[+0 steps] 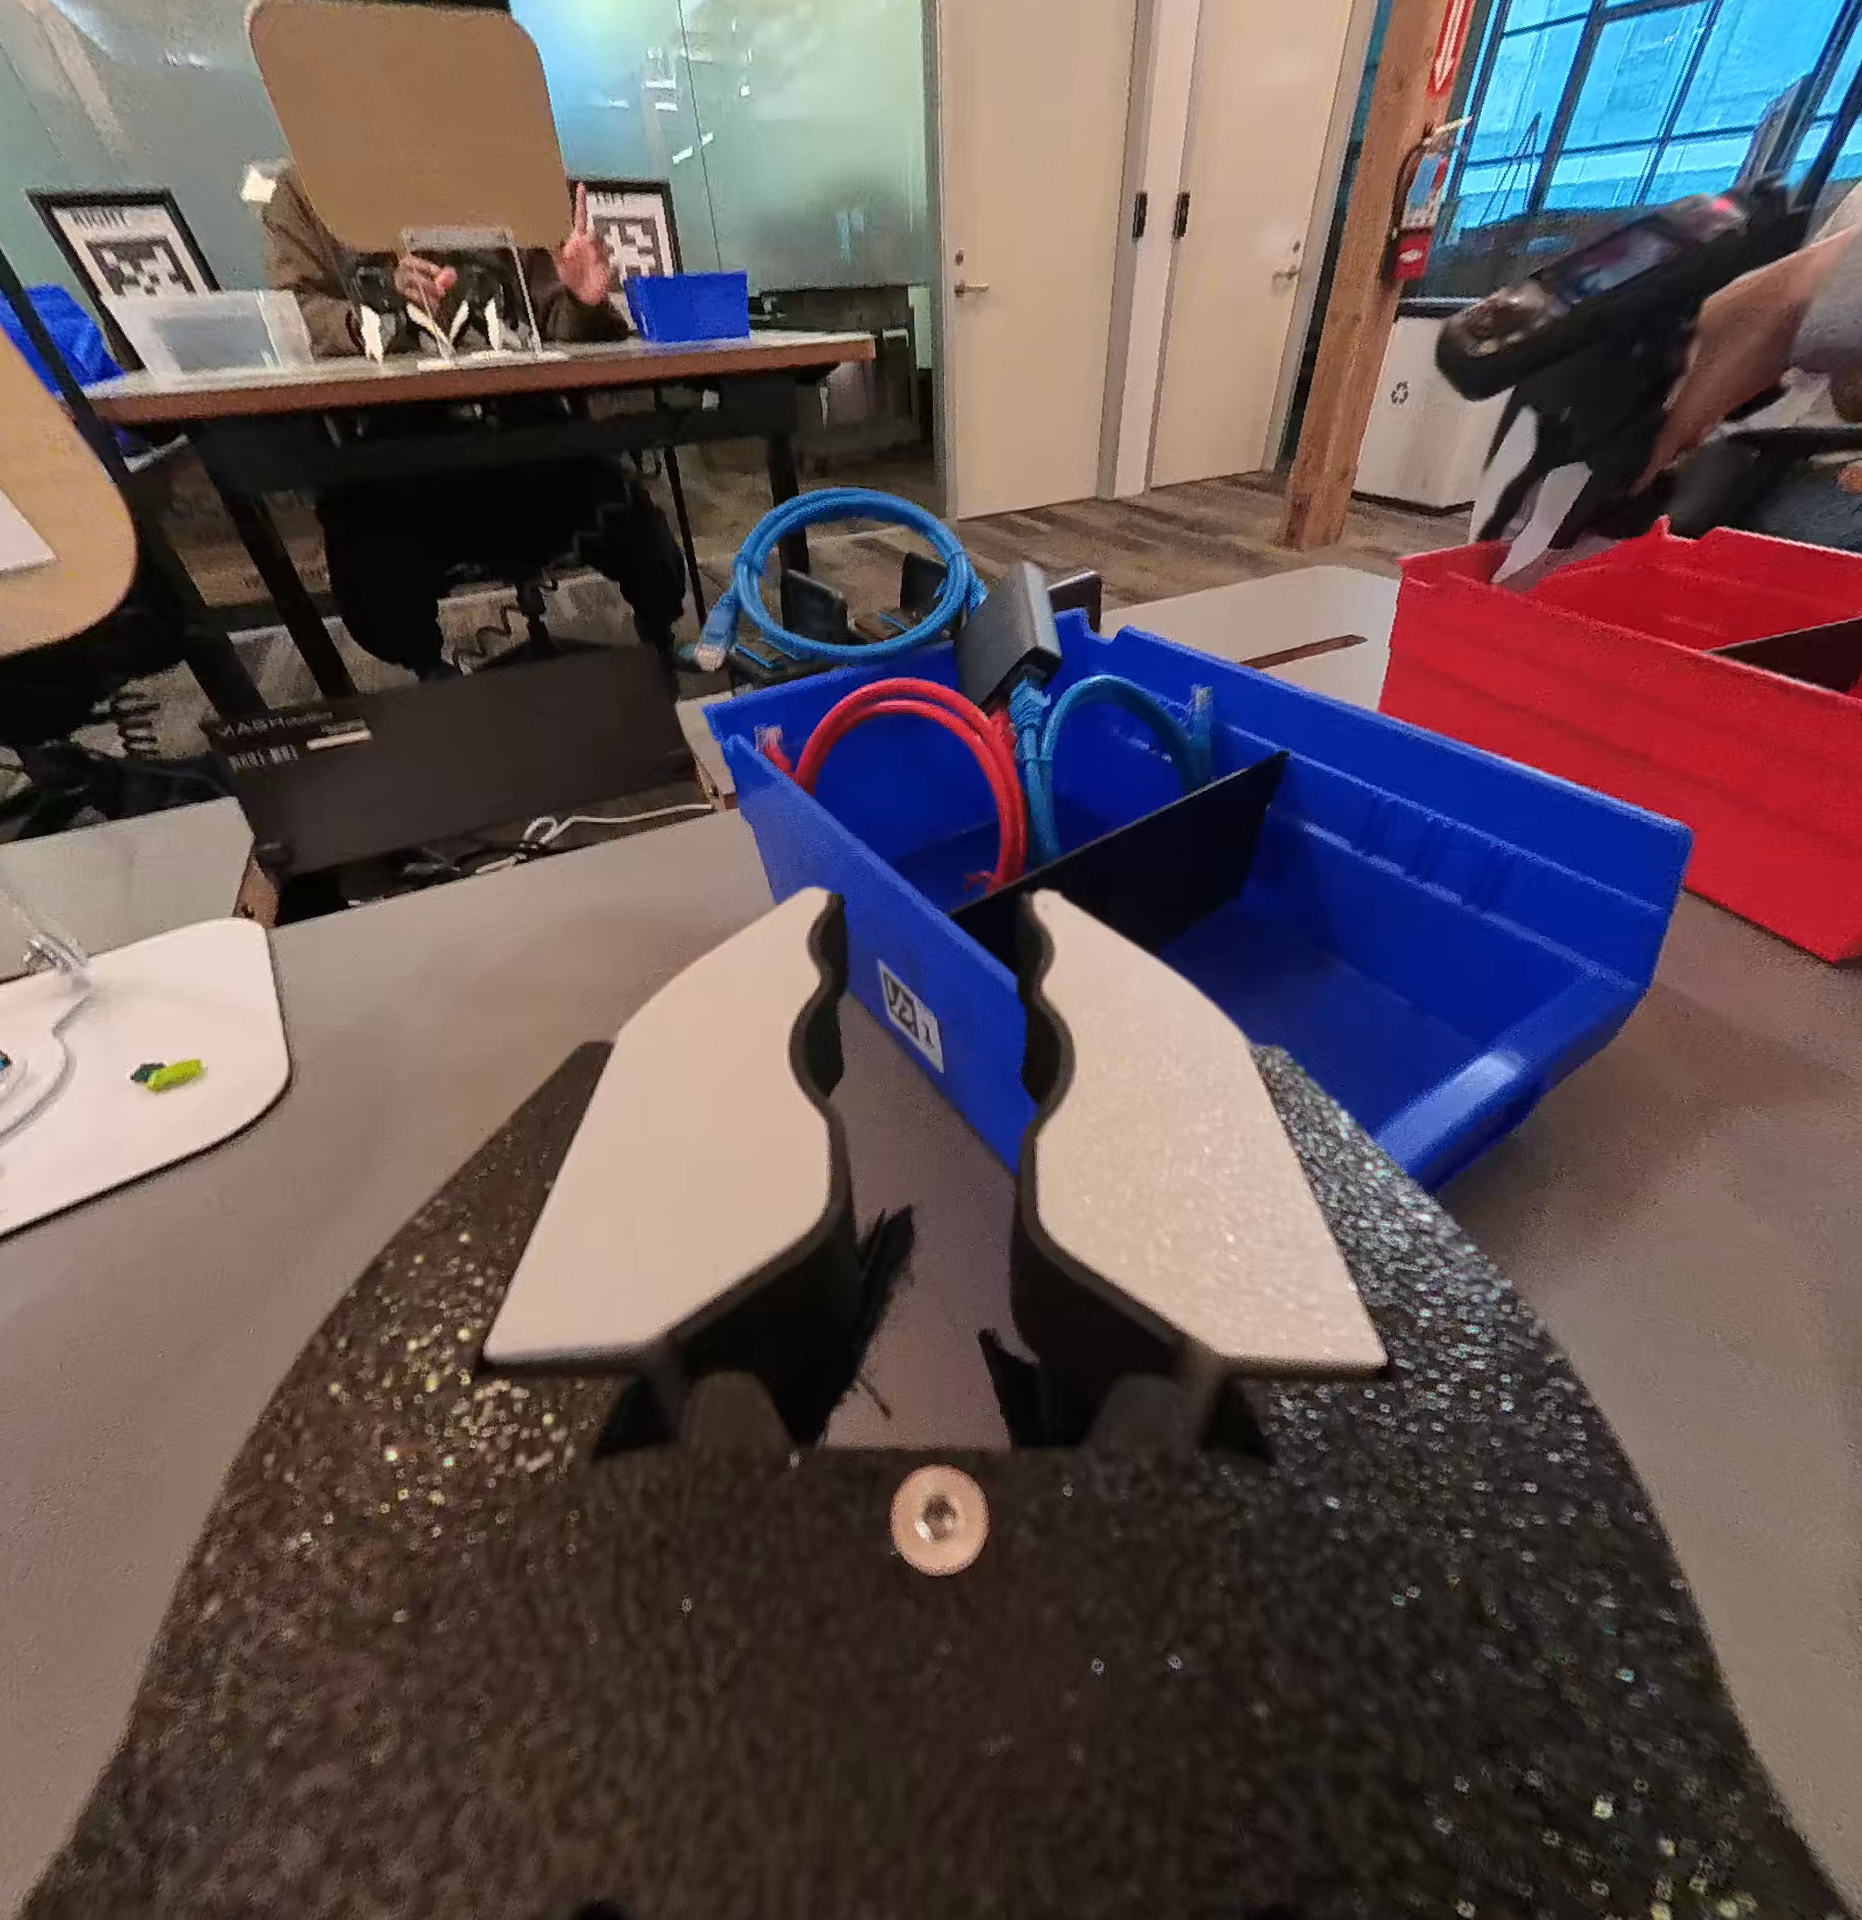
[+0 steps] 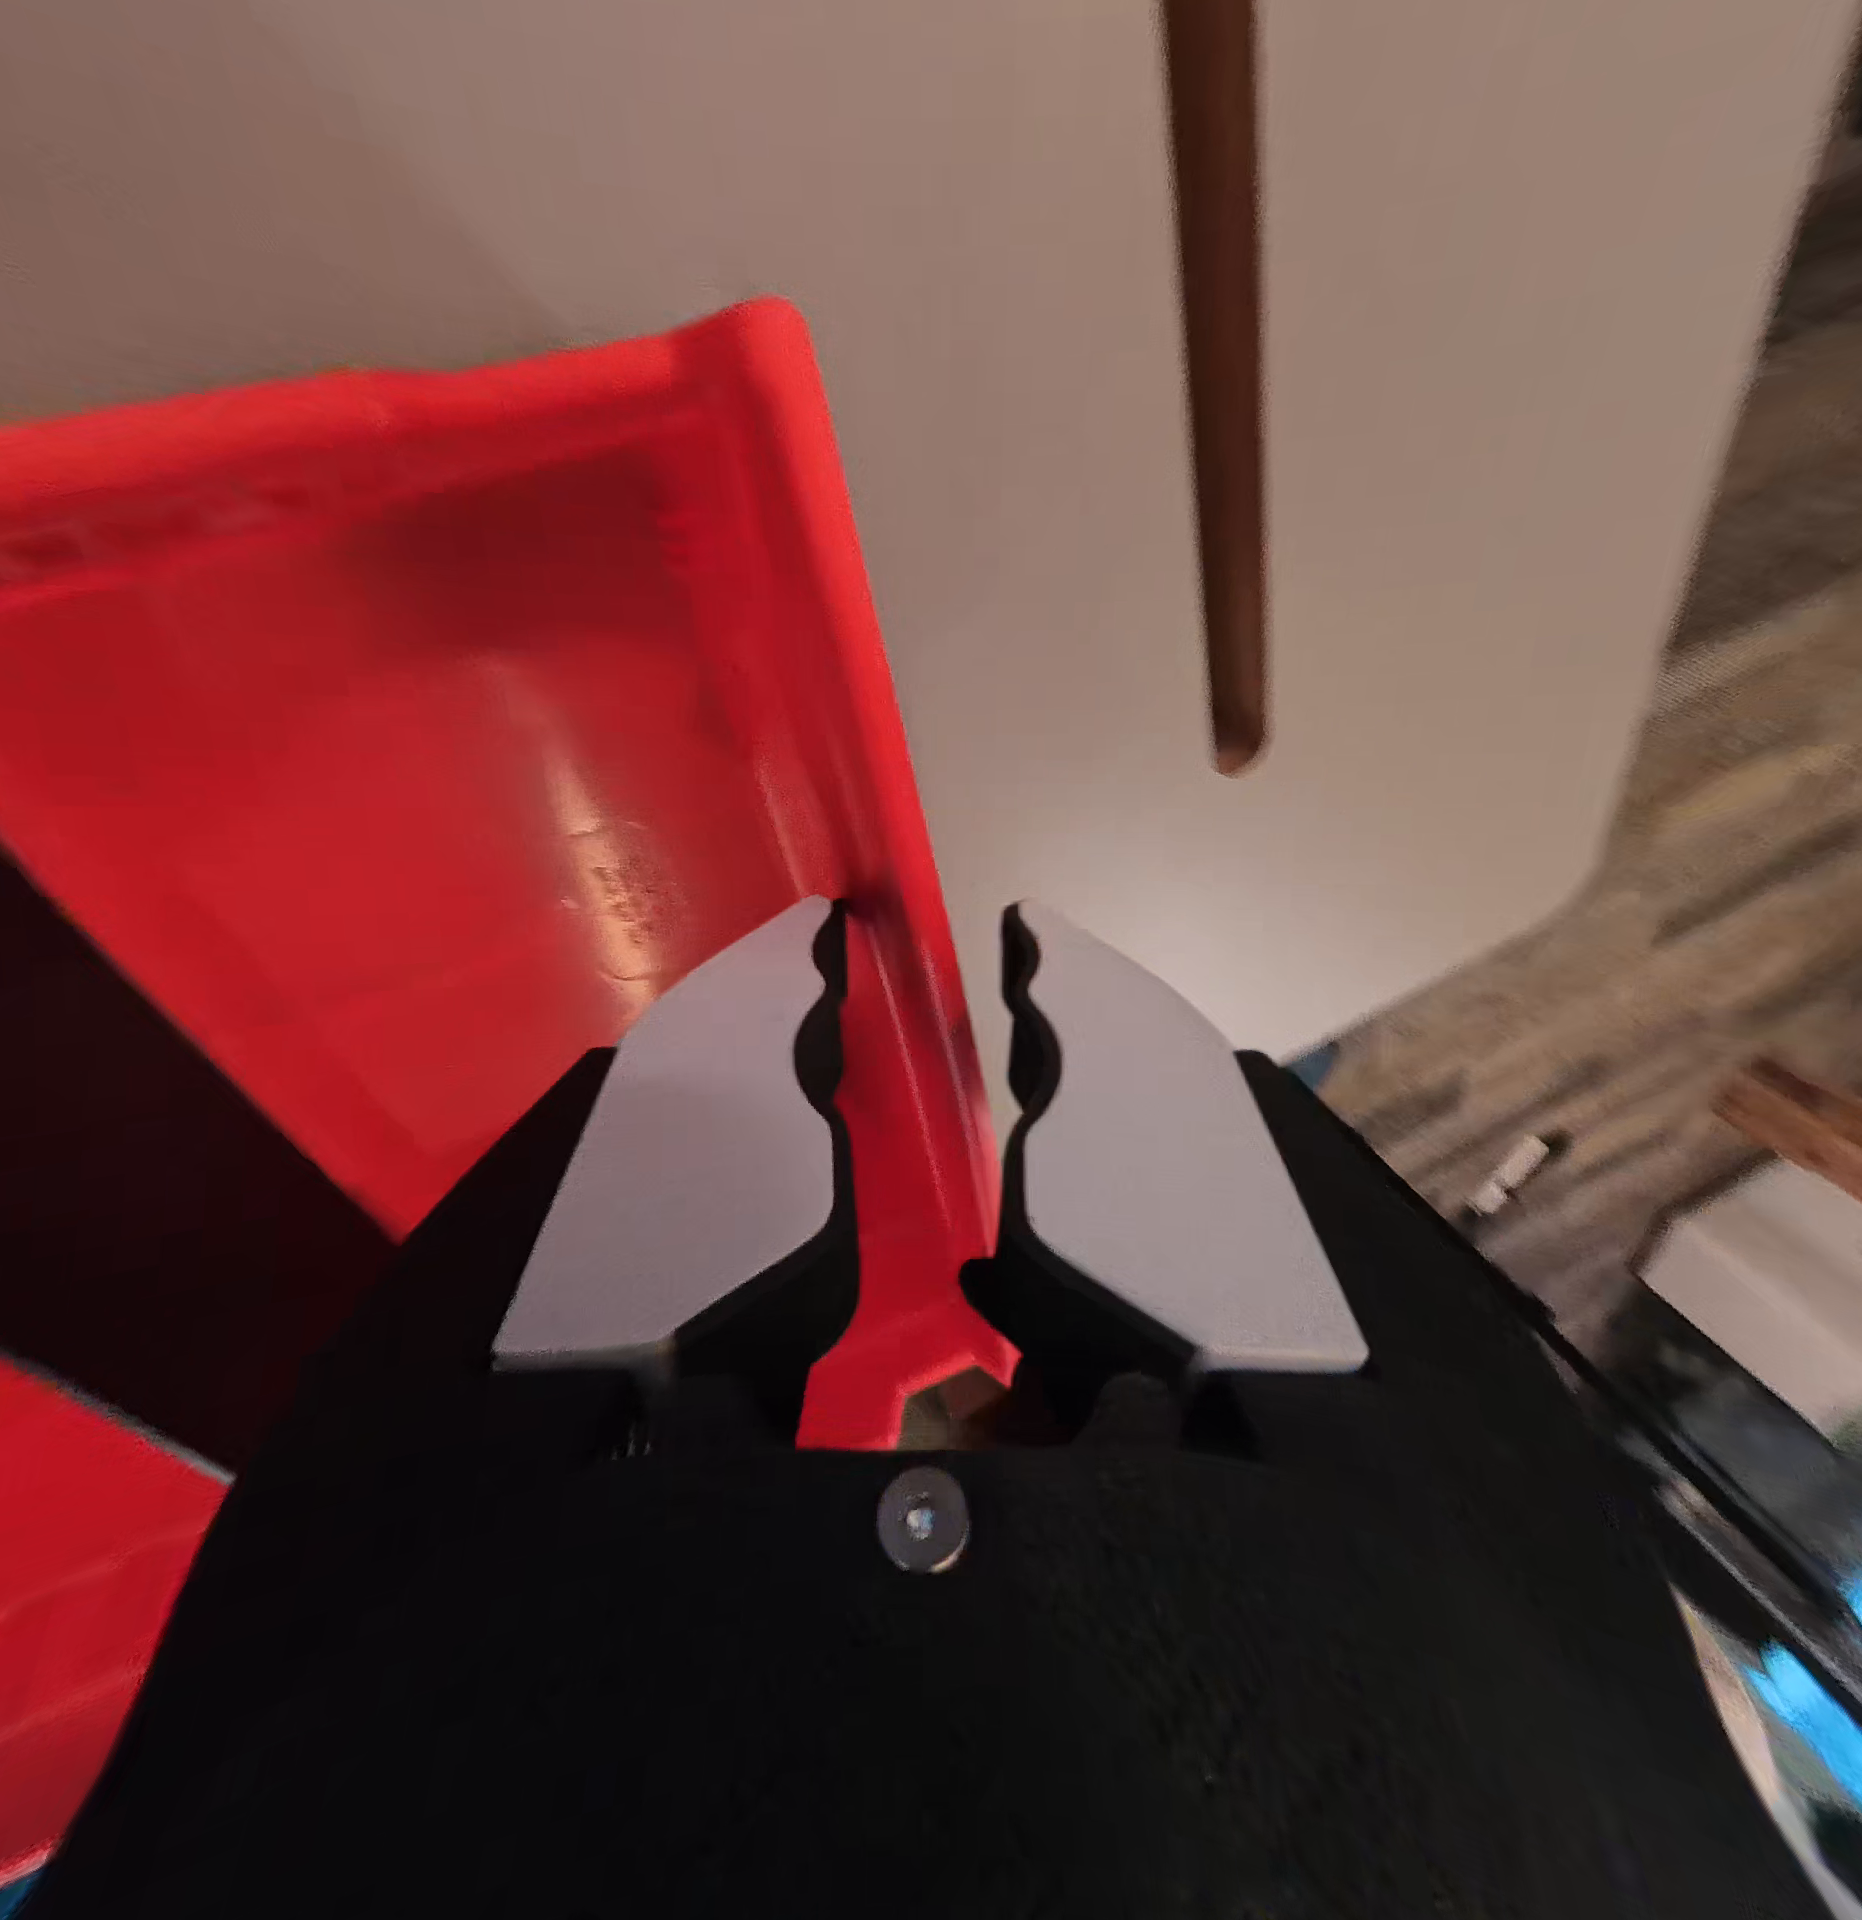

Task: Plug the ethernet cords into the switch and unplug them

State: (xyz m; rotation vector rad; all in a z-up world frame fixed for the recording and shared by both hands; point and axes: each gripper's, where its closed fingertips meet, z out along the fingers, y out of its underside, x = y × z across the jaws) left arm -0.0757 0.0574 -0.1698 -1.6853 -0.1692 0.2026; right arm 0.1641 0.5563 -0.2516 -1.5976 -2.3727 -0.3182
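The left gripper (image 1: 927, 914) hovers low over the grey counter (image 1: 439, 1039), its jaws parted with nothing between them, their tips just short of the blue bin (image 1: 1426, 987). A black divider (image 1: 1166, 862) splits that bin into 2 compartments. The far compartment holds a coiled red cable (image 1: 927, 727), a blue cable (image 1: 1114, 707) and a dark grey adapter (image 1: 1005, 629) that leans over the back rim; the near compartment shows only its blue floor. Behind the bin, at the counter's far edge, another coiled blue cable (image 1: 854, 571) stands up.

To the right of the blue bin sits a red bin (image 1: 1592, 727) with its own dark divider (image 1: 1810, 644). The right gripper (image 2: 922, 914), held in a hand (image 1: 1737, 343), angles down over the red bin's corner. In the right wrist view the bin's side wall runs between the parted jaws, but the picture is blurred and I cannot tell whether they touch it.

A white board (image 1: 158, 1049) with a small green piece (image 1: 174, 1073) lies at the left.
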